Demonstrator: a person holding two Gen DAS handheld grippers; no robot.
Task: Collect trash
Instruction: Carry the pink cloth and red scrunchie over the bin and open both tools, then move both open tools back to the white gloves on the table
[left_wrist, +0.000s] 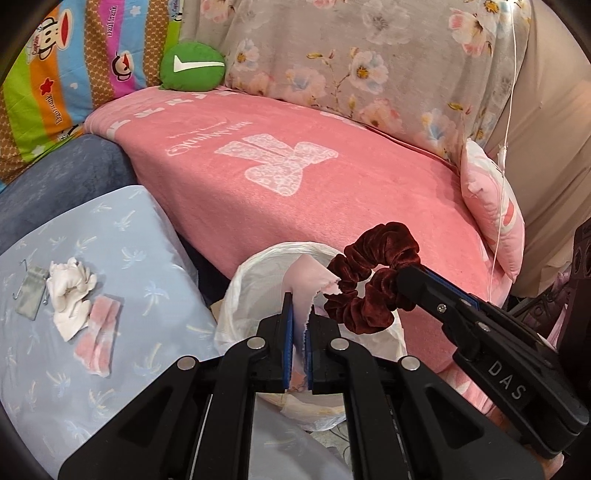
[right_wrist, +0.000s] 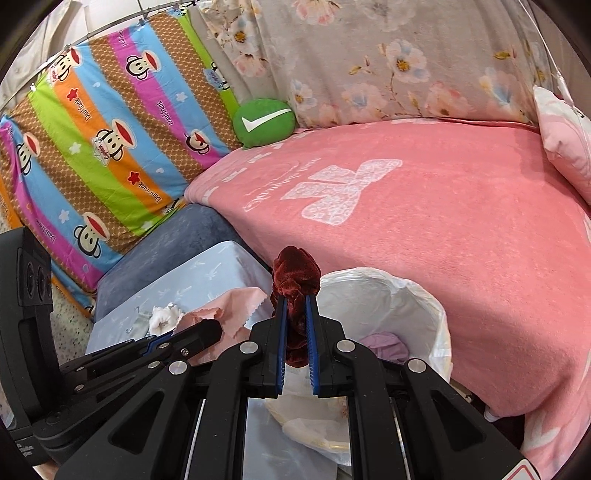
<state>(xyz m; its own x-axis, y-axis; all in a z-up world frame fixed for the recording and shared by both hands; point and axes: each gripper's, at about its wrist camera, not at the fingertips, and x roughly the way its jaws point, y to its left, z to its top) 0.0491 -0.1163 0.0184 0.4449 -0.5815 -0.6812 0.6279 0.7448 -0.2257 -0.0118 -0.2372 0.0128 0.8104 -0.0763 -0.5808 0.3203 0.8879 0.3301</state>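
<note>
A pink cloth (left_wrist: 306, 273) is clamped in the left gripper (left_wrist: 300, 325), and a red scrunchie (left_wrist: 369, 277) is clamped in the right gripper (right_wrist: 295, 325). Both are held just over a bin (right_wrist: 388, 306) lined with a white bag. Beyond it a bed (left_wrist: 332, 192) under a pink blanket is seen. On a blue cushion (left_wrist: 74, 332) at near left, crumpled tissue (left_wrist: 72, 288) is left lying. Both grippers are tilted downward.

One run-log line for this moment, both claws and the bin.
left claw: shut on pink cloth | right claw: shut on red scrunchie | bin bag: open, below both
</note>
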